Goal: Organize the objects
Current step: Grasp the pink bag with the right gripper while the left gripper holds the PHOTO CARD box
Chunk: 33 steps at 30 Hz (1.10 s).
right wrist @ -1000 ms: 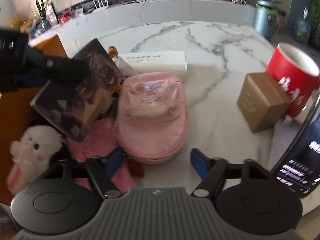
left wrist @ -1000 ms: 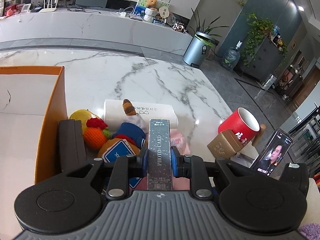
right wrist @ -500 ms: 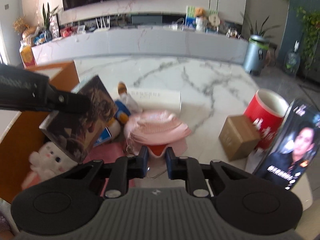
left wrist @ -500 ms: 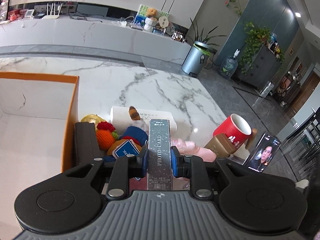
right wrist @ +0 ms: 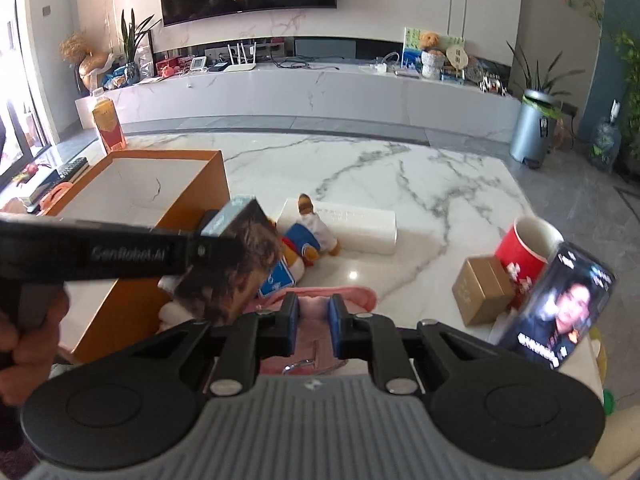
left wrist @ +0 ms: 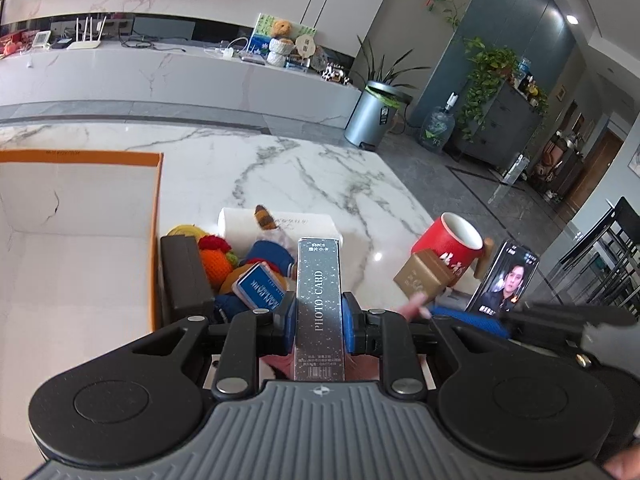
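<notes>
We see the left gripper [left wrist: 319, 322] clamped on the card box [left wrist: 319, 304], its long axis running straight out along the fingers, tilted downward over the toy pile [left wrist: 256, 268]. The right gripper [right wrist: 313, 326] is pinched narrow on the pink pouch [right wrist: 320, 300]. The orange box [left wrist: 157, 216] stands open at left, its wall beside the pile. Bare marble worktop [left wrist: 312, 168] lies beyond; the mug [left wrist: 448, 242] sits near the right edge.

Marble tabletop [left wrist: 320, 176] – glossy, veined. Photo-card box [left wrist: 319, 304] – shiny glittery cardboard. Orange box [right wrist: 136, 184] – matt card. Pink pouch [right wrist: 320, 300] – soft cloth. Red mug [left wrist: 452, 240] – glazed.
</notes>
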{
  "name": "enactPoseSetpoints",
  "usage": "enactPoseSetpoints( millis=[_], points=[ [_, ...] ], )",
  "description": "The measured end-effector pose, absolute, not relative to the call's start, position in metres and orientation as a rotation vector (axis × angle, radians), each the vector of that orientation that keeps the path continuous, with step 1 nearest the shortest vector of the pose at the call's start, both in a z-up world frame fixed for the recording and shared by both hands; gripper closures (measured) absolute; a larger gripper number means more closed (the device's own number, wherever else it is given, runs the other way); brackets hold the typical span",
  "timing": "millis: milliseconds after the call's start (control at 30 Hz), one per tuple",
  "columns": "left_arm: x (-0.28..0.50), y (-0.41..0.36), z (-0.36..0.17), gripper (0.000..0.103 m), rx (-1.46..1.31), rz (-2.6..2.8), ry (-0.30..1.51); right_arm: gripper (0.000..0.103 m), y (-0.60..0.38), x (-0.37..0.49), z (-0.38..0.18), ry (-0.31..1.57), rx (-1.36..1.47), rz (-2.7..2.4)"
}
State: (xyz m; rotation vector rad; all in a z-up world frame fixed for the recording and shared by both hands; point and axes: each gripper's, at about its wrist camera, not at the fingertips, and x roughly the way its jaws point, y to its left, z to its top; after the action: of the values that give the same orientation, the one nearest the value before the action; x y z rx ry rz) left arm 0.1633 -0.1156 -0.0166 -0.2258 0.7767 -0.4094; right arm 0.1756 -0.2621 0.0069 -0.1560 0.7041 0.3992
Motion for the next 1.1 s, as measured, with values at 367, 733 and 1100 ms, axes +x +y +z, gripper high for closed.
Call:
enactPoseSetpoints(
  millis=[367,733,1100],
  points=[
    [0.193,-0.114,-0.03,0.077,-0.223,-0.388,0.815,0.082,-0.262,0.243,-0.014,0.632,0.024,0.393],
    [0.209,-0.124,-0.052,0.077,-0.224,-0.396,0.86,0.035,-0.268,0.27,-0.042,0.652,0.022,0.283],
    [0.209,-0.126,-0.053,0.077,-0.219,-0.398,0.862,0.012,-0.267,0.278,-0.054,0.764,-0.069,0.163]
  ],
)
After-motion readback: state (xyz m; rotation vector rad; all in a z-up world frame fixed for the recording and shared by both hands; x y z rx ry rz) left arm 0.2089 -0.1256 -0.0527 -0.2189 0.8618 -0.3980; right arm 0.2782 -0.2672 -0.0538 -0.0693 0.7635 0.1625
